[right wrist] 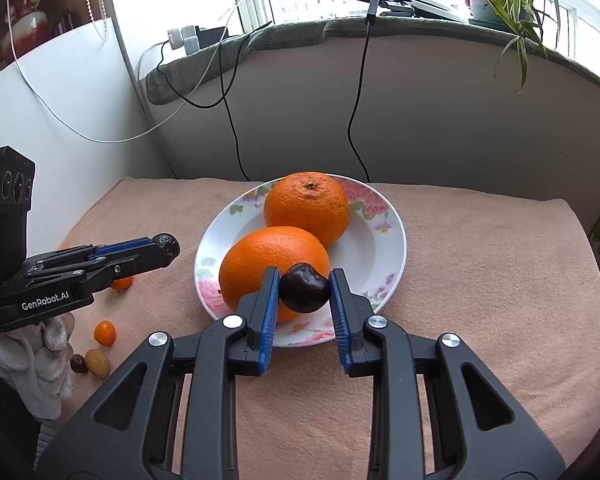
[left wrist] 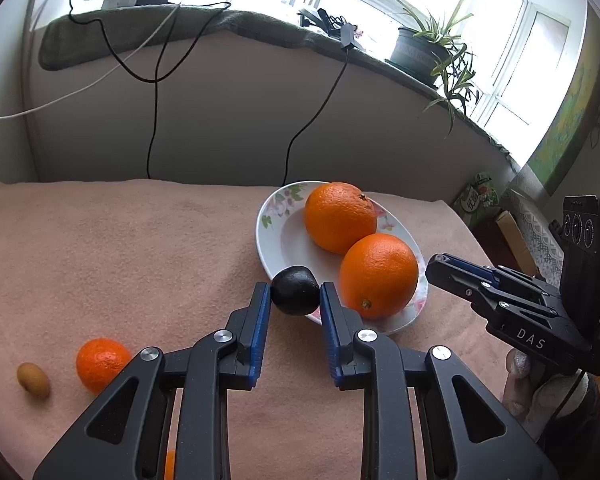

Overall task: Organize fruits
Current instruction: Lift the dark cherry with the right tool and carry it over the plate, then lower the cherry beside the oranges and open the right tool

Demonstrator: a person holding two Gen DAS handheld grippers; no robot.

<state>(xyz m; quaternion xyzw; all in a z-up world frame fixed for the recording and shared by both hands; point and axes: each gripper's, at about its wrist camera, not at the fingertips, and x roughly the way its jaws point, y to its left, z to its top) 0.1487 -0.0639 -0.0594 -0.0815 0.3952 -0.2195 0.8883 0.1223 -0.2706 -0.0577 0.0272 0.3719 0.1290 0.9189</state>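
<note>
A white floral plate (left wrist: pixel 274 236) (right wrist: pixel 383 248) on the peach cloth holds two large oranges (left wrist: pixel 339 218) (left wrist: pixel 377 276) (right wrist: pixel 307 204) (right wrist: pixel 260 264). My left gripper (left wrist: pixel 295 292) is shut on a small dark cherry (left wrist: pixel 295 291) just at the plate's near-left rim; in the right wrist view that cherry (right wrist: pixel 168 243) shows at its tip, left of the plate. My right gripper (right wrist: pixel 304 288) is shut on another dark cherry (right wrist: pixel 303 288) above the plate's near rim, in front of the nearer orange. In the left wrist view the right gripper (left wrist: pixel 439 266) comes in from the right, its cherry hidden.
Left on the cloth lie a mandarin (left wrist: pixel 102 364), a tan kumquat (left wrist: pixel 33 380) (right wrist: pixel 97 363), a small orange kumquat (right wrist: pixel 104 333) and a dark cherry (right wrist: pixel 78 363). Gloved hands (right wrist: pixel 40 356) hold the grippers. Cables hang down the wall behind; a potted plant (left wrist: pixel 423 50) stands on the sill.
</note>
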